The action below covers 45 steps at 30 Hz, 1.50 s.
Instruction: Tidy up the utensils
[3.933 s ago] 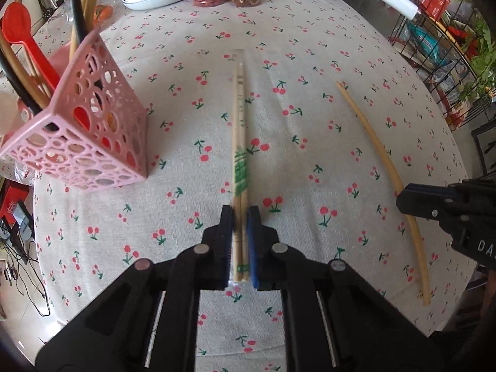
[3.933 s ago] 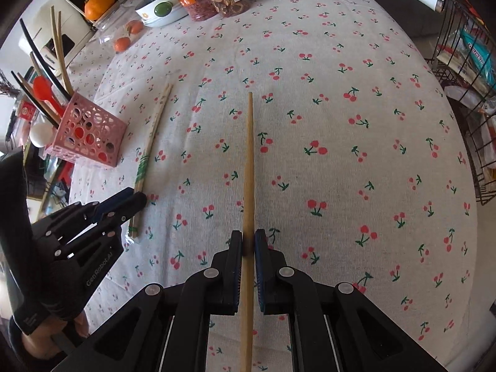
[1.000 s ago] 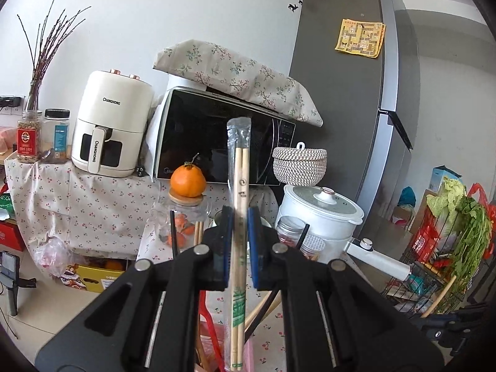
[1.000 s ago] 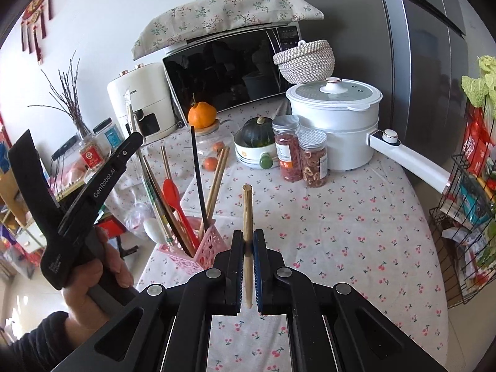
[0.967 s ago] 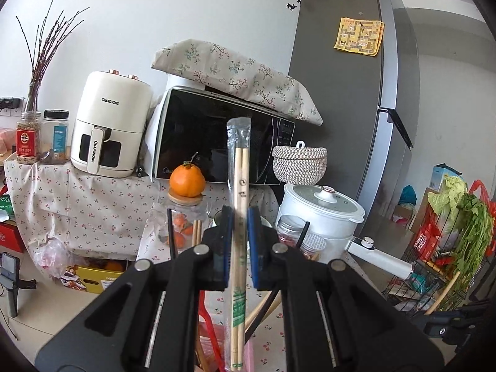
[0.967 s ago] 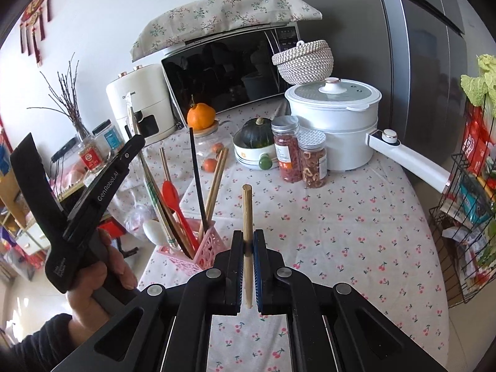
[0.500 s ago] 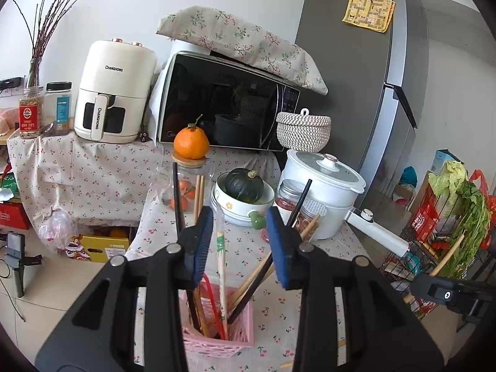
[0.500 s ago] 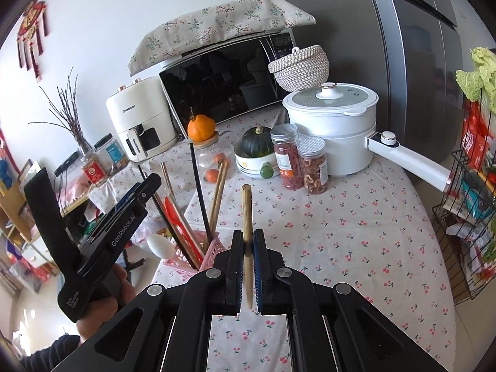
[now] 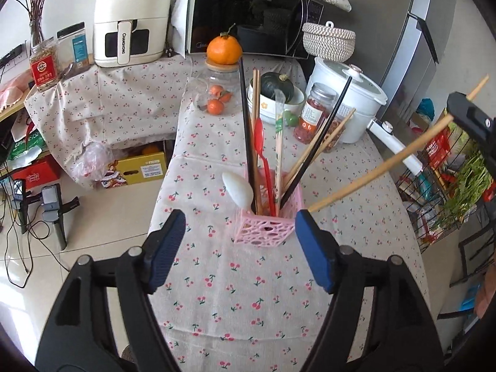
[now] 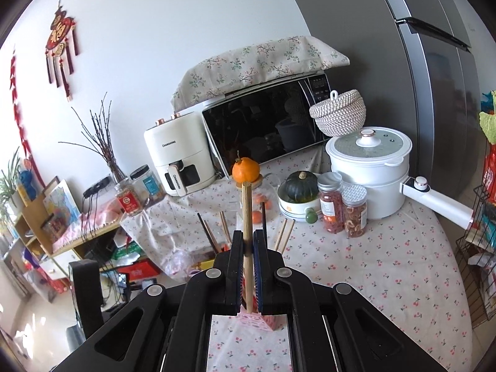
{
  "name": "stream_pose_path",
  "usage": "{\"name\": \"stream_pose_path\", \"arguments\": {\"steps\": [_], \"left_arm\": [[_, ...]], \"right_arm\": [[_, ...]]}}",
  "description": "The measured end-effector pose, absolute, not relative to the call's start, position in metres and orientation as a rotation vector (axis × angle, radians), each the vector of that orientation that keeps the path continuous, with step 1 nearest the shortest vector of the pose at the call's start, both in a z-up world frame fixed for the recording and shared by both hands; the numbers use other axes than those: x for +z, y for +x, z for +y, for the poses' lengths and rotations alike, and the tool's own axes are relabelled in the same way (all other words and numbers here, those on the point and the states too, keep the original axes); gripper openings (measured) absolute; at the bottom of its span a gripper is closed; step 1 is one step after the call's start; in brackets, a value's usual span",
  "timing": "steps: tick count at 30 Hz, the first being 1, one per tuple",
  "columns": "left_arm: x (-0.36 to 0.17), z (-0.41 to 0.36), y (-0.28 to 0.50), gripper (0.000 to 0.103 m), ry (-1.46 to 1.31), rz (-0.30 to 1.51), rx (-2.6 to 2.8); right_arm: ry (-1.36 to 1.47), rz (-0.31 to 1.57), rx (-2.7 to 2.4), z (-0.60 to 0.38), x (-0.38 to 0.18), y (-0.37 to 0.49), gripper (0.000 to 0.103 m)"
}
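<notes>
A pink openwork basket (image 9: 266, 226) stands on the cherry-print tablecloth (image 9: 248, 294). It holds black and wooden chopsticks, a red spoon (image 9: 259, 142), a white spoon (image 9: 238, 189) and a wrapped pair of chopsticks (image 9: 279, 142). My left gripper (image 9: 238, 220) hovers above and in front of the basket, tilted down. Its jaws are opening, with nothing between the pads. My right gripper (image 10: 247, 238) is shut on a long wooden chopstick (image 10: 246, 210). In the left wrist view that chopstick (image 9: 378, 167) slants down toward the basket's right side.
Behind the basket stand a glass jar (image 9: 214, 93) topped by an orange, a bowl with a dark pumpkin (image 9: 276, 85), two snack jars (image 10: 341, 207) and a white cooker (image 10: 370, 173) with a long handle. A wire rack (image 9: 440, 192) stands right of the table. Floor lies to the left.
The left gripper has let go of the wrapped chopsticks, which now stand in the basket, and its jaws have spread wide as it tipped downward. The right gripper has risen with its chopstick.
</notes>
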<state>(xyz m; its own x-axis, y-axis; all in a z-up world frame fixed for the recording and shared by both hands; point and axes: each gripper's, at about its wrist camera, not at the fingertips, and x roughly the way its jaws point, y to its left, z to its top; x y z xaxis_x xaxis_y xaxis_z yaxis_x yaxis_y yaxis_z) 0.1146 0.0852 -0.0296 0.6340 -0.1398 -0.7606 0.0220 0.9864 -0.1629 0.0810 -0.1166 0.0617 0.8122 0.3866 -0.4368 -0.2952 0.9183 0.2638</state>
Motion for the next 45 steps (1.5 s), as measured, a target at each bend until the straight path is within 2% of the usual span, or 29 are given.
{"name": "stream_pose_path", "arguments": {"steps": [6,17,21,28,33,34,36,40,41,45], "left_arm": [[-0.047,0.093,0.112,0.075,-0.061,0.976,-0.082],[-0.048,0.1,0.114,0.076,-0.033,0.984,-0.091],[-0.046,0.098,0.112,0.083,-0.022,0.977,-0.092],[-0.036,0.089,0.098,0.088,-0.035,0.962,-0.105],[-0.023,0.081,0.074,0.099,-0.028,0.905,-0.086],[-0.021,0.079,0.068,0.1,-0.023,0.897,-0.078],[-0.016,0.075,0.059,0.101,-0.02,0.885,-0.069],[-0.007,0.062,0.038,0.102,-0.009,0.876,-0.048],[-0.005,0.058,0.034,0.102,0.004,0.88,-0.045],[0.005,0.047,0.012,0.102,0.01,0.842,-0.072]], "right_arm": [[0.142,0.531,0.34,-0.092,0.043,0.101,0.006],[0.052,0.62,0.349,-0.059,0.007,0.126,0.008],[0.086,0.628,0.372,-0.065,0.011,0.12,0.033],[0.071,0.612,0.336,-0.095,0.031,0.09,0.052],[0.008,0.625,0.269,-0.122,0.038,0.06,0.07],[-0.001,0.625,0.253,-0.127,0.039,0.053,0.073],[-0.011,0.632,0.219,-0.137,0.04,0.039,0.085],[-0.033,0.653,0.161,-0.152,0.04,0.011,0.096],[-0.036,0.661,0.146,-0.155,0.04,0.004,0.102],[-0.043,0.691,0.129,-0.166,0.036,-0.026,0.103]]}}
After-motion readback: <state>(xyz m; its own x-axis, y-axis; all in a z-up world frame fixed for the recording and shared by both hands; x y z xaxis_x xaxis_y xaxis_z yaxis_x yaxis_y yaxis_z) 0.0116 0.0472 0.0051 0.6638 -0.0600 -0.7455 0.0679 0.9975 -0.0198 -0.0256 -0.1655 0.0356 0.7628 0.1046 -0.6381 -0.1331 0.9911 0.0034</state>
